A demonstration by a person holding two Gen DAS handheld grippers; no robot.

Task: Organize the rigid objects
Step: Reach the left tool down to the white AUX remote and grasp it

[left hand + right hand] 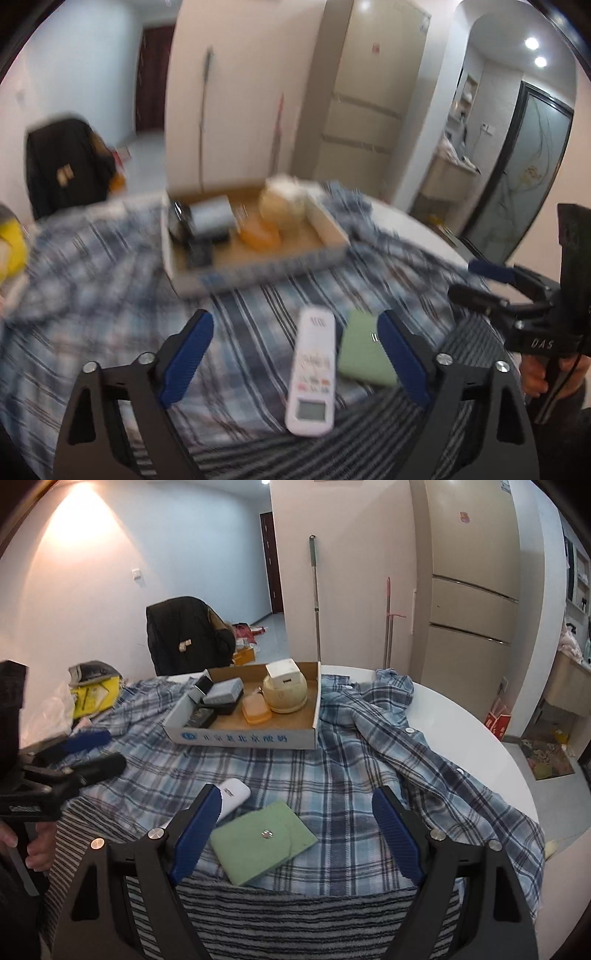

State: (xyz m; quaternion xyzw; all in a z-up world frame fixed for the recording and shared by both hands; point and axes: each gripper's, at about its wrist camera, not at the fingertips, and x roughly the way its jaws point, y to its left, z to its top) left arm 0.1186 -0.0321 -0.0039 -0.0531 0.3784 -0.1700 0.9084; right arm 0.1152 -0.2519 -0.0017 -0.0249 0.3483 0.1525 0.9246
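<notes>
A white remote (312,373) and a green snap pouch (364,350) lie side by side on a plaid shirt. My left gripper (293,325) hovers open over the remote, with its blue pads clear of it. In the right wrist view the green pouch (262,840) lies below my open right gripper (295,797), nearer the left finger. The remote (232,794) is partly hidden behind that finger. Further back, a cardboard tray (243,736) holds a cream round device (285,692), an orange box (255,709) and dark boxes (201,716).
The plaid shirt (369,746) and a striped cloth (295,912) cover a round white table (461,731). A yellow bag (94,694) sits at the left. A chair with a black jacket (184,635) stands behind the table. Mop handles (316,602) lean on the wall.
</notes>
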